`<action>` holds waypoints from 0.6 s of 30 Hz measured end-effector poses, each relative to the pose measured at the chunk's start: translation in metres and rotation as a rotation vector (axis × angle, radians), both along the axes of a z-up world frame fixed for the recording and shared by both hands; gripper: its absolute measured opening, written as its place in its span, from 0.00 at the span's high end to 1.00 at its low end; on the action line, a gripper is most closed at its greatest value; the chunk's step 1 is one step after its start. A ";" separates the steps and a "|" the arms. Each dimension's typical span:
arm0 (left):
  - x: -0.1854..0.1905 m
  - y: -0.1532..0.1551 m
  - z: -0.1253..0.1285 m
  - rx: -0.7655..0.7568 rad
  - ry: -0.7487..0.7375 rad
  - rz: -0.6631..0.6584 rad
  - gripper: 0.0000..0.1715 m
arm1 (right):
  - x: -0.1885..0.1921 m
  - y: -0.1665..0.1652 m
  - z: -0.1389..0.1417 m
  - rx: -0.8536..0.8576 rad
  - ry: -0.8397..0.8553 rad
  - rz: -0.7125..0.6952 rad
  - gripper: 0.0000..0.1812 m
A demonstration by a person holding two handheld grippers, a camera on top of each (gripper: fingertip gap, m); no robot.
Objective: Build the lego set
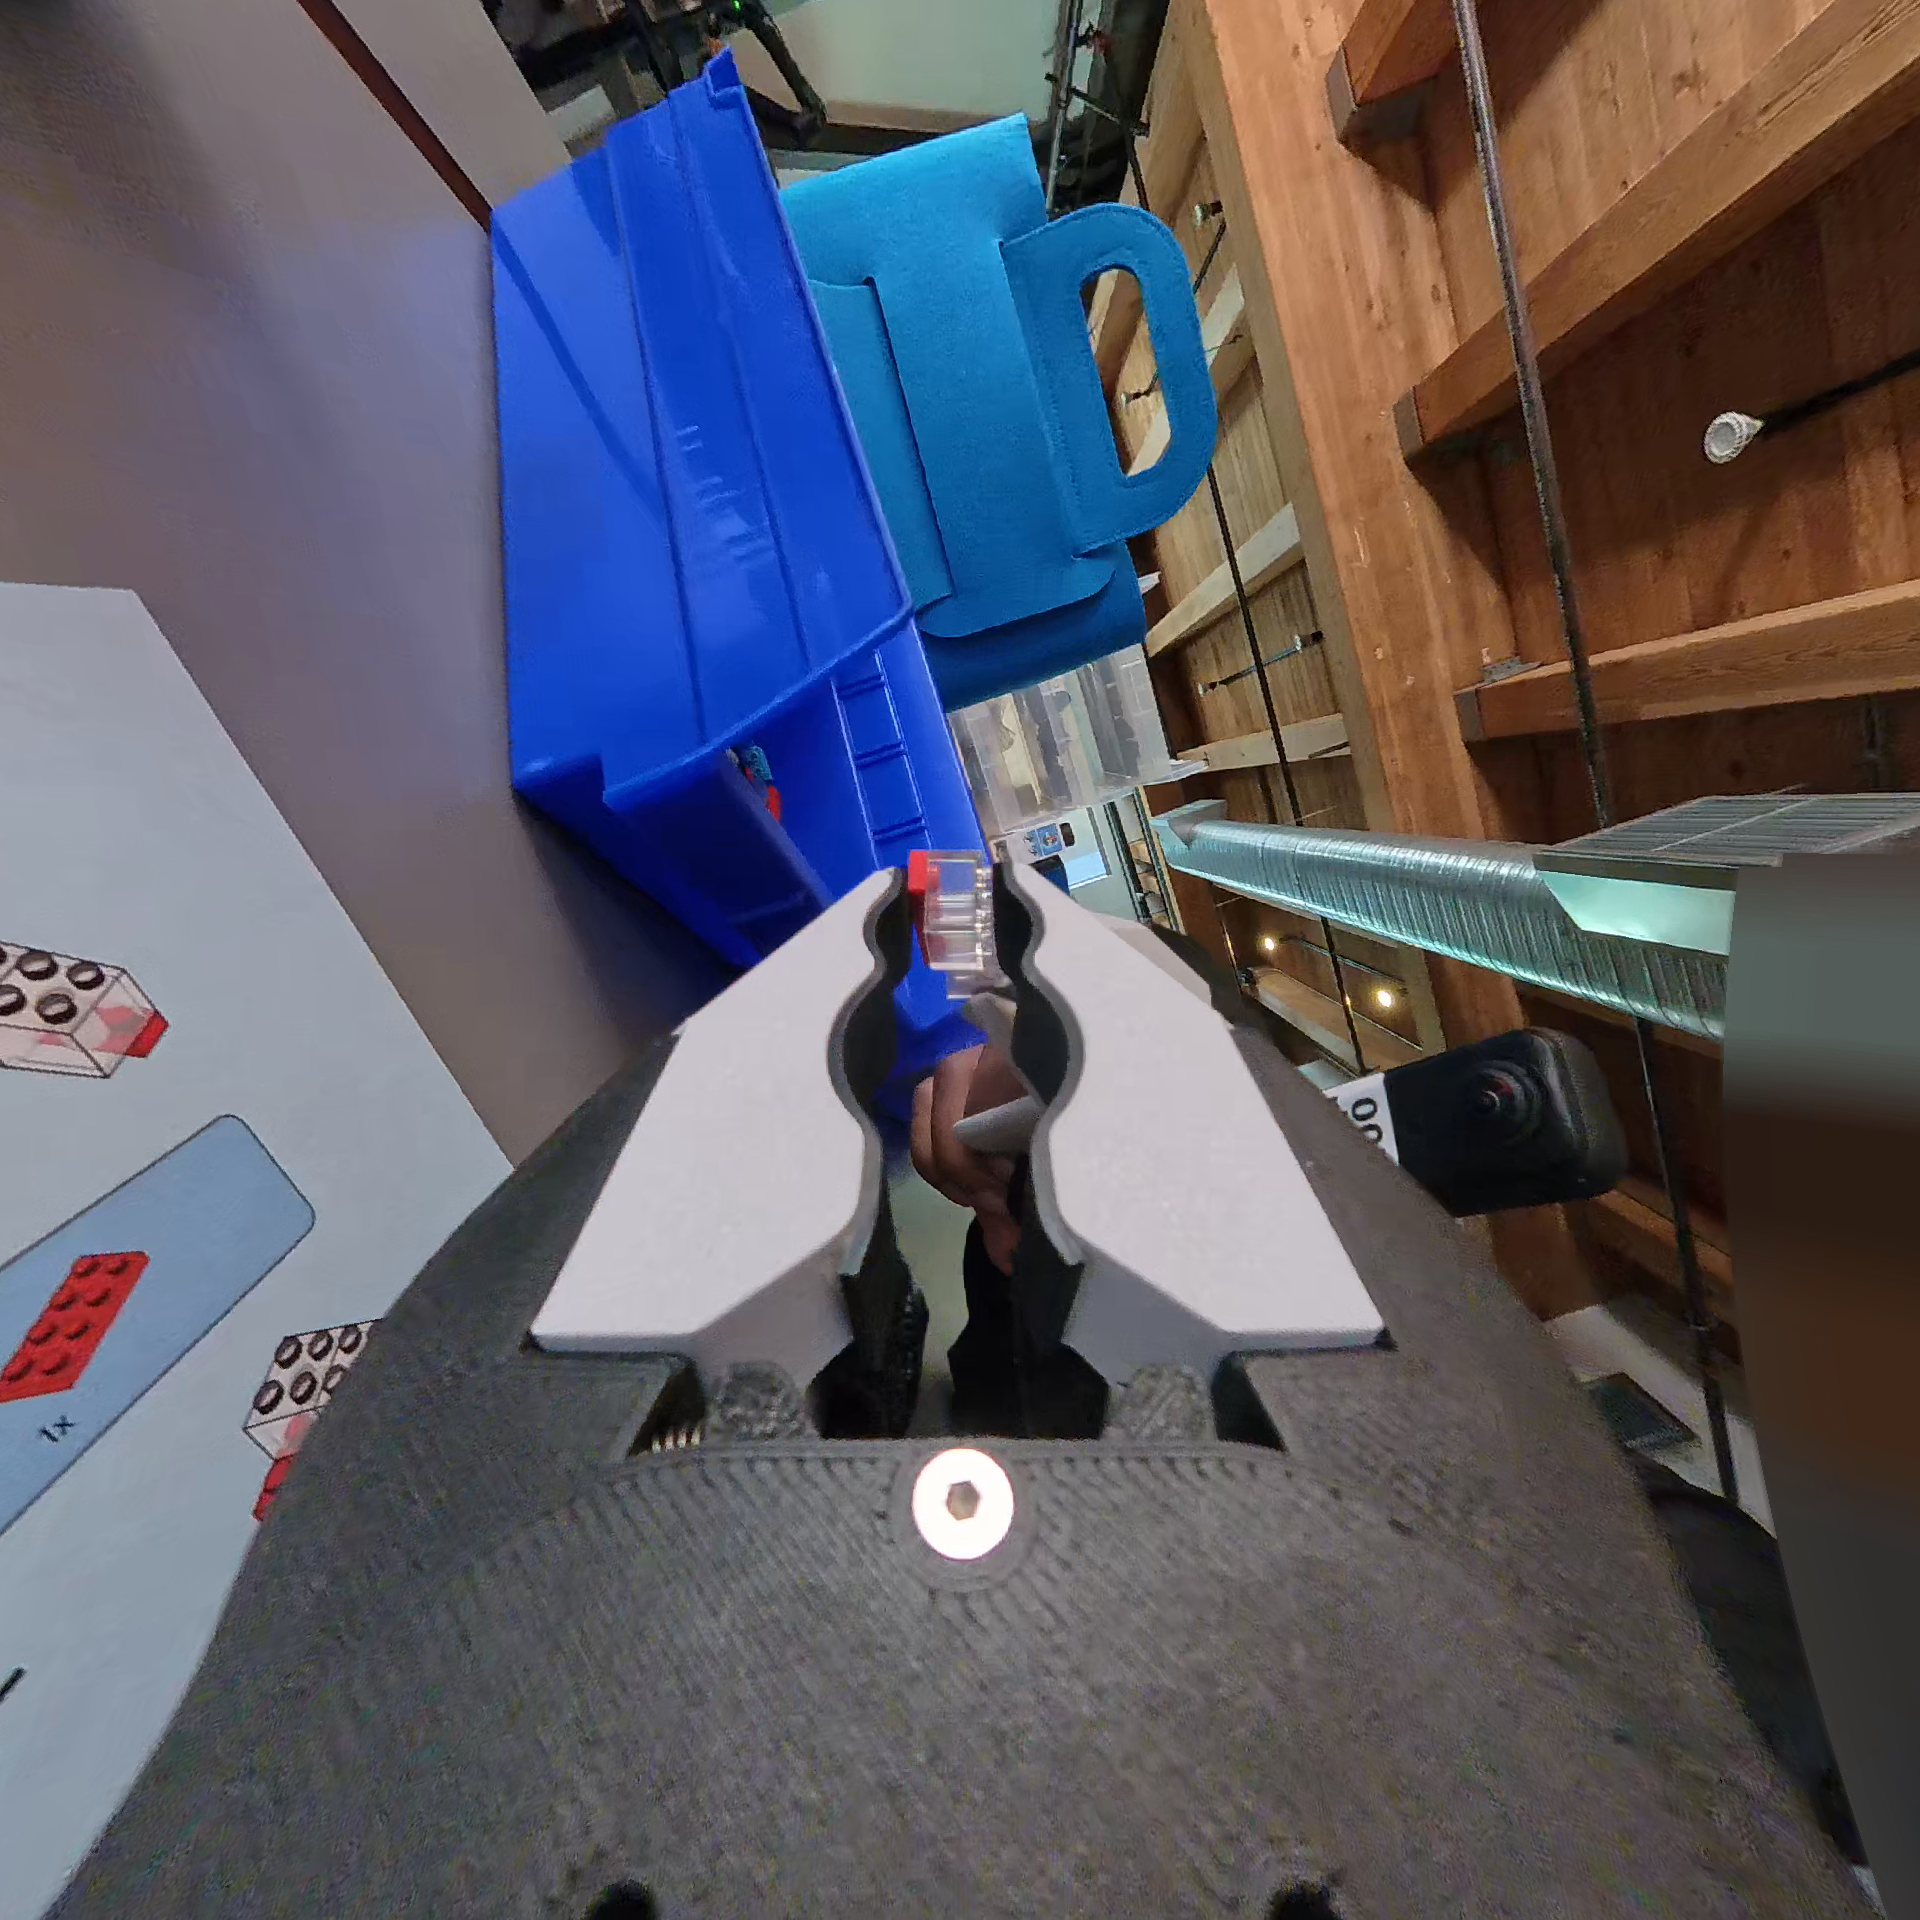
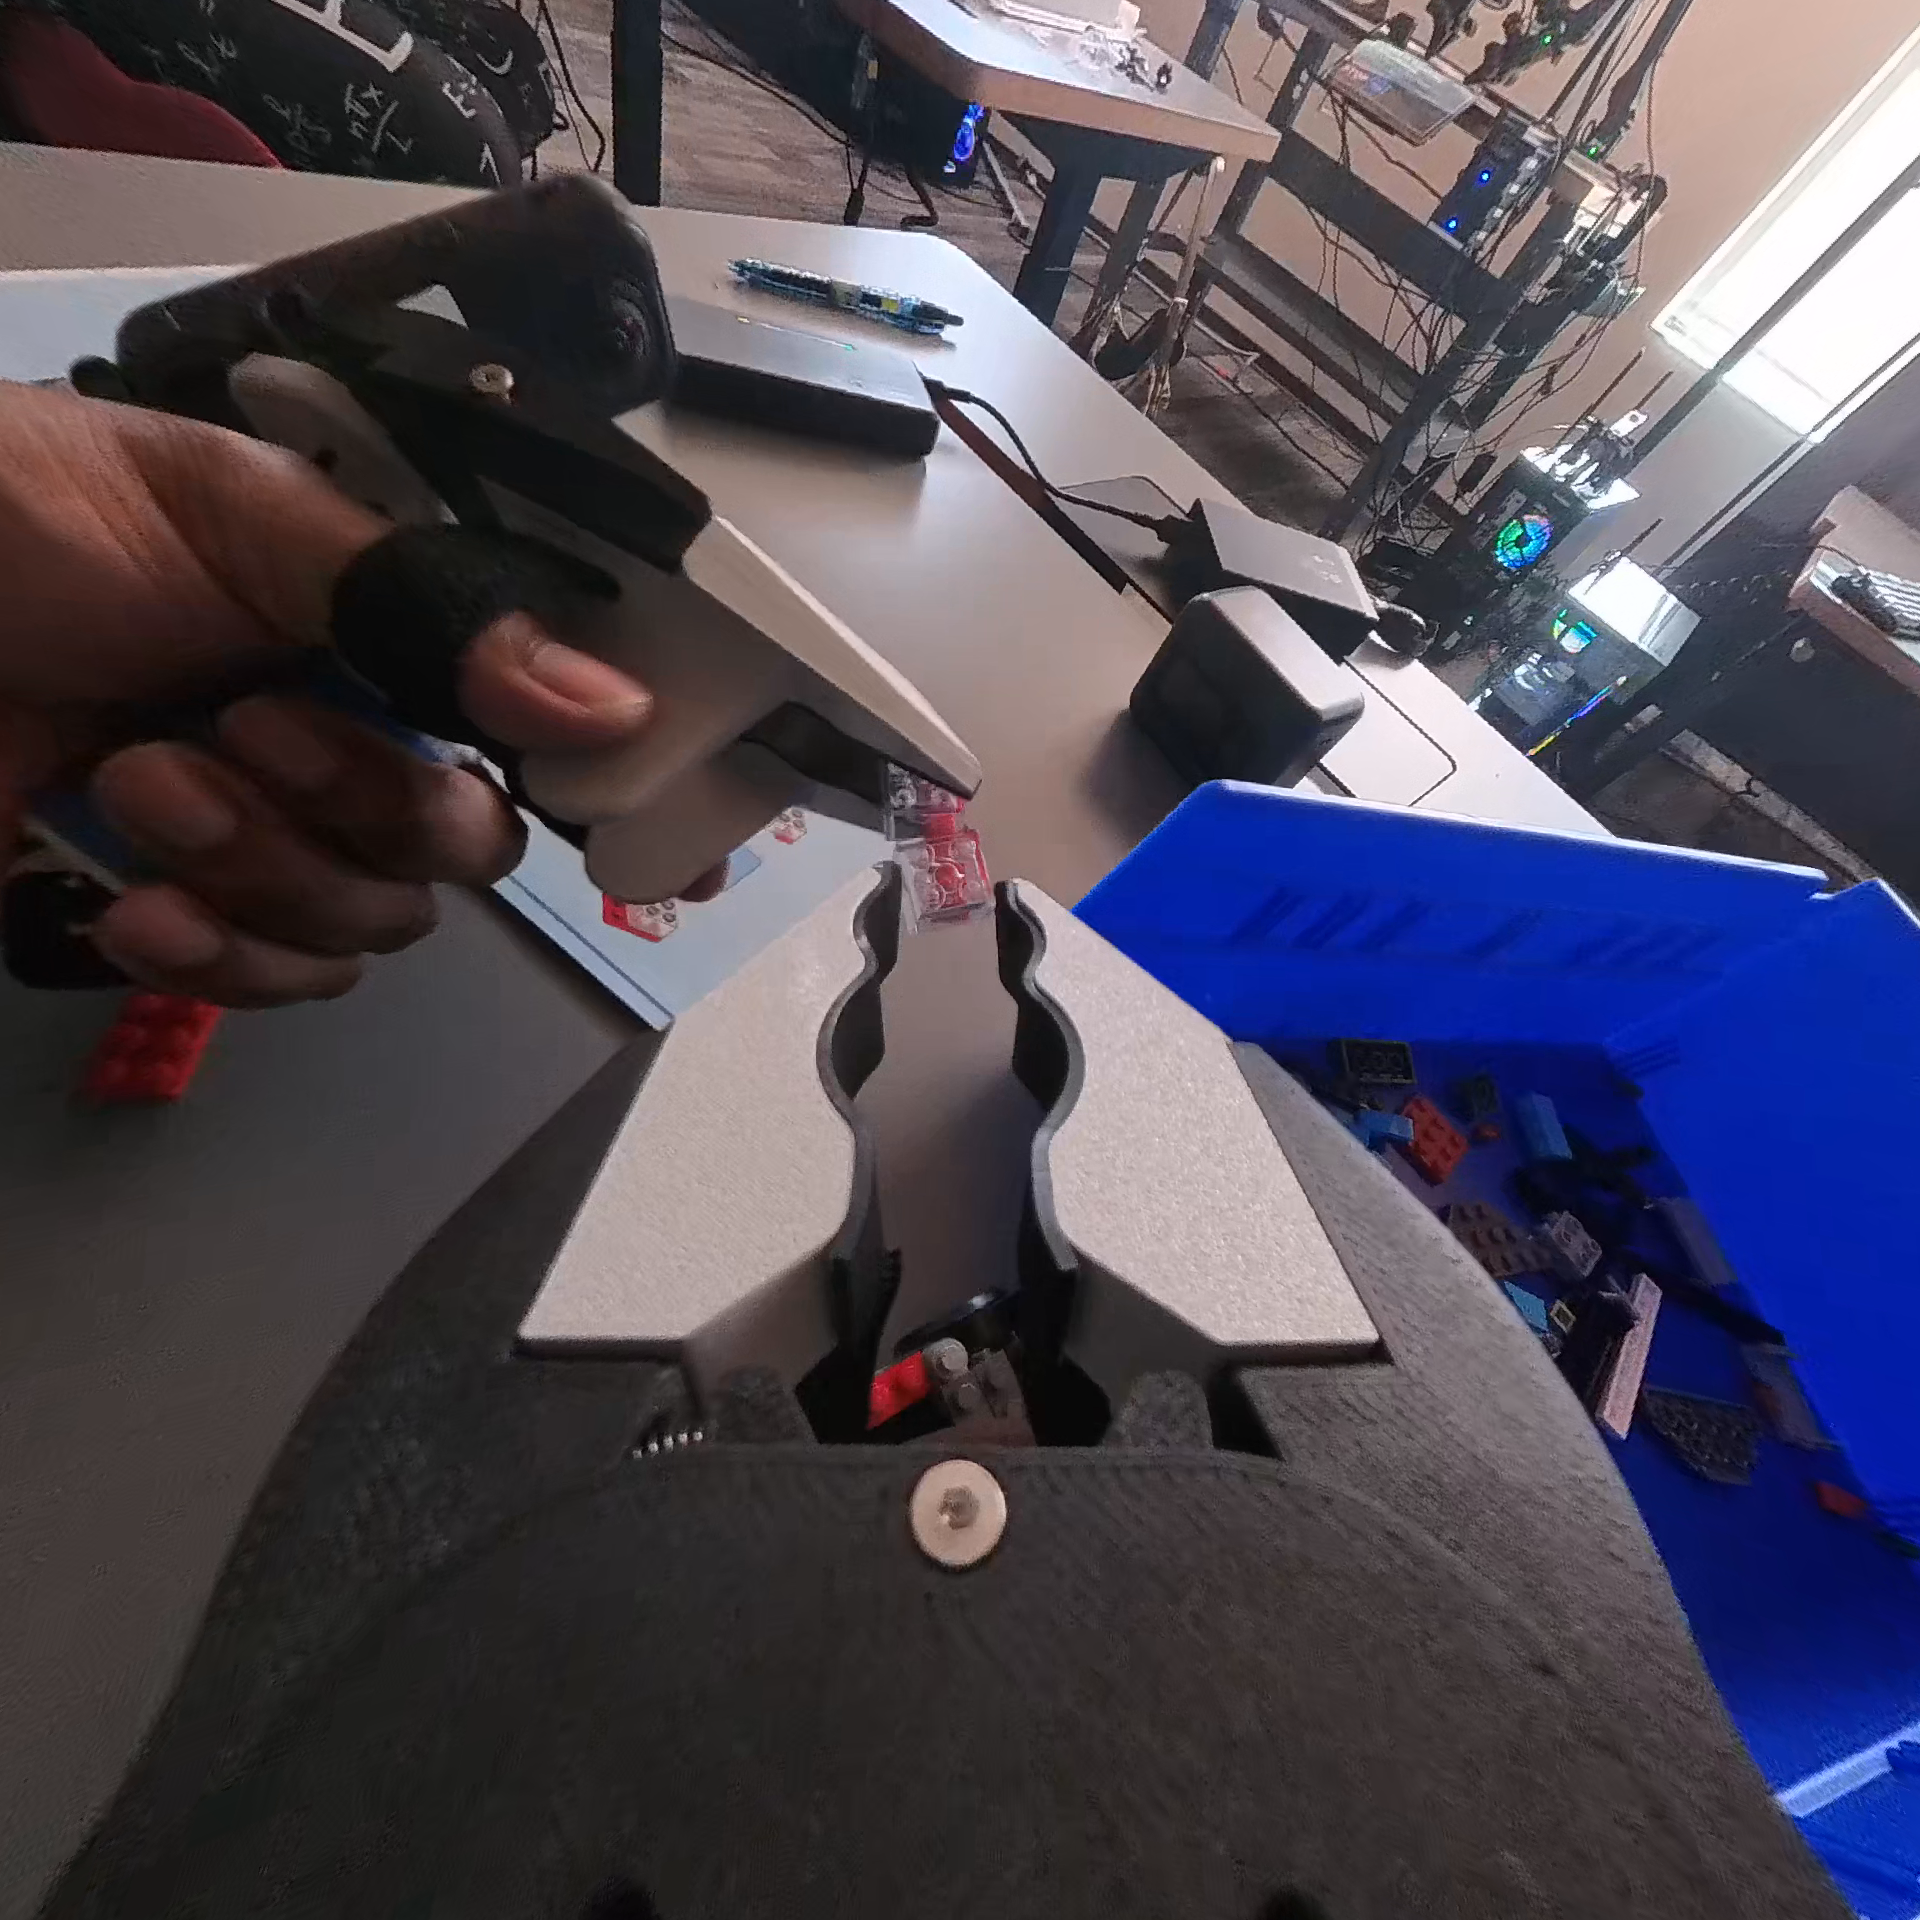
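Note:
My left gripper [image 1: 951,883] is shut on a clear brick with a red piece on it [image 1: 954,920], held at the fingertips. In the right wrist view a hand holds the left gripper [image 2: 940,795] at the upper left, and the clear and red brick [image 2: 935,862] hangs from its tips. My right gripper [image 2: 945,894] is open. Its tips stand on either side of the brick's lower end, with a small gap on the right side. A red brick [image 2: 145,1049] lies on the table under the hand.
A blue bin [image 2: 1455,914] with several loose bricks [image 2: 1434,1138] stands at the right; it also shows in the left wrist view [image 1: 665,520] beside a blue felt bag [image 1: 987,416]. An instruction sheet [image 1: 156,831] lies on the table. Black boxes [image 2: 1247,686] sit farther back. My two grippers' fingertips are within a few centimetres of each other.

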State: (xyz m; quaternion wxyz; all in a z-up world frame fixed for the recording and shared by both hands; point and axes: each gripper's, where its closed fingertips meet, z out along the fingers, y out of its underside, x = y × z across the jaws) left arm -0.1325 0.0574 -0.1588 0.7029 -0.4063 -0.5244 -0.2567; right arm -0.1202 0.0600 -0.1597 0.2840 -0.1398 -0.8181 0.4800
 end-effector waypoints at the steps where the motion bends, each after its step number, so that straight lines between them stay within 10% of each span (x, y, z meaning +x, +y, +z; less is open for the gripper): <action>1: 0.000 0.000 0.000 -0.003 0.002 0.004 0.91 | 0.000 -0.001 0.000 0.000 0.002 0.000 0.89; 18: 0.001 0.004 0.002 0.014 0.009 -0.010 0.91 | -0.003 -0.002 0.000 -0.010 0.018 -0.028 0.89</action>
